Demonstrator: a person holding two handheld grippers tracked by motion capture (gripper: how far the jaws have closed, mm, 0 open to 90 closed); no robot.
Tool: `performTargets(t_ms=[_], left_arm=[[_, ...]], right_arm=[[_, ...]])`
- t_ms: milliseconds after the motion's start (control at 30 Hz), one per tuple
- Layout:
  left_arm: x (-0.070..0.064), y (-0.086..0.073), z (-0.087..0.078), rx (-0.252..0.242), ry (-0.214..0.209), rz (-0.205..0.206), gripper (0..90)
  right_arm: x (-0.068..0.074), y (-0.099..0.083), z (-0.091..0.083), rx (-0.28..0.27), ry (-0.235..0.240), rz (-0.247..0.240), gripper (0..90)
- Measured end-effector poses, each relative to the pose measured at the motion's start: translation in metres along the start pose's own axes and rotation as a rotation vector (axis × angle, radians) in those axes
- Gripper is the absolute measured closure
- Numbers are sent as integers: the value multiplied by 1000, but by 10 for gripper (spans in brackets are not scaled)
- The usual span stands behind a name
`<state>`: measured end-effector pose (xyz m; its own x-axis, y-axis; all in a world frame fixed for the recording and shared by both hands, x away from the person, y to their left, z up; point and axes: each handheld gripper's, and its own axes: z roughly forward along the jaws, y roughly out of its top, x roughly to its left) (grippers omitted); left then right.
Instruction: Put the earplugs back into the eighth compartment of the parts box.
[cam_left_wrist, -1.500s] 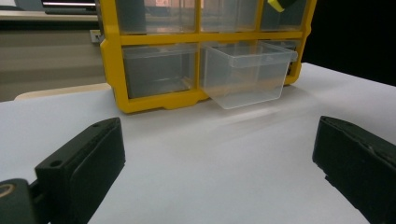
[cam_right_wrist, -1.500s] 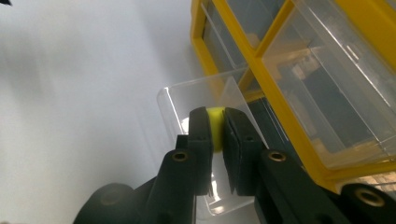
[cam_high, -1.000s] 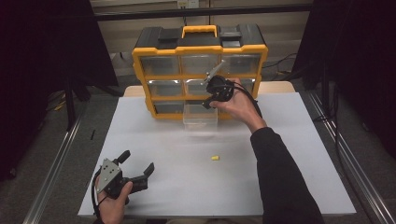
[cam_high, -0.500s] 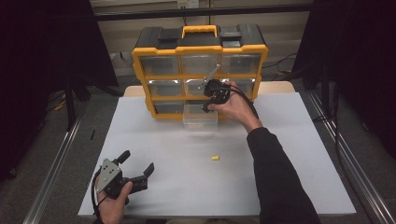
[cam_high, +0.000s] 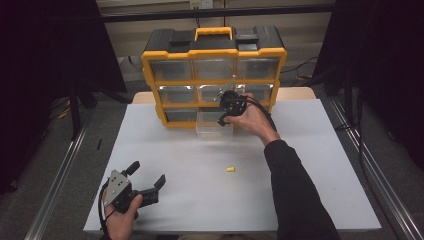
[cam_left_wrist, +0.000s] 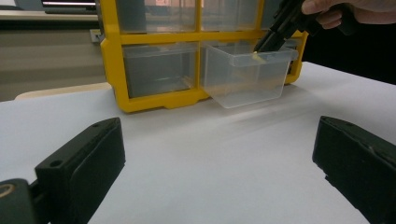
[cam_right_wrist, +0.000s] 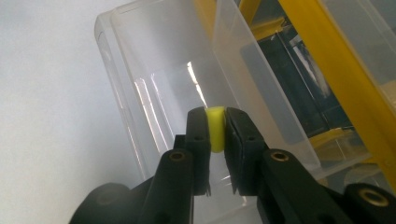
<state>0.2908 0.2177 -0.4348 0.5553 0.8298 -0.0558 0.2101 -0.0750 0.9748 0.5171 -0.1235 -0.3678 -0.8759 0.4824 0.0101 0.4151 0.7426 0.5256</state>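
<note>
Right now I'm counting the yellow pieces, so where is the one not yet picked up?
In the high view, the loose yellow piece lies on the white table, right of centre, in front of the pulled-out clear drawer and beside the person's right forearm.

the right gripper (cam_high: 223, 119) has its jaw tips lost against the clear drawer (cam_high: 214, 125) in the high view, too small to read. only a sliver of the yellow piece (cam_right_wrist: 215, 128) shows between the jaws, the rest covered. a second yellow piece (cam_high: 230, 169) on the white sheet (cam_high: 300, 165) is too small to identify. the left gripper (cam_left_wrist: 219, 154) has both jaws cut off by the frame's bottom edge.
</note>
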Motion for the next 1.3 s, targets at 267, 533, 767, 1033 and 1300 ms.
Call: performTargets(t_ms=[267, 533, 767, 1033, 1300], left_arm=[[0, 0, 0, -2, 0, -3, 26], [0, 0, 0, -3, -1, -2, 25], [0, 0, 0, 0, 2, 1, 26], [0, -1, 0, 3, 4, 0, 25], [0, 0, 0, -3, 5, -11, 25]], right_arm=[[0, -1, -6, -32, -29, 15, 579], [3, -7, -23, -112, -61, 40, 306], [7, -20, -34, -240, -101, 79, 121], [13, -37, -45, -302, -115, 97, 75], [27, -53, -50, -325, -100, 89, 74]])
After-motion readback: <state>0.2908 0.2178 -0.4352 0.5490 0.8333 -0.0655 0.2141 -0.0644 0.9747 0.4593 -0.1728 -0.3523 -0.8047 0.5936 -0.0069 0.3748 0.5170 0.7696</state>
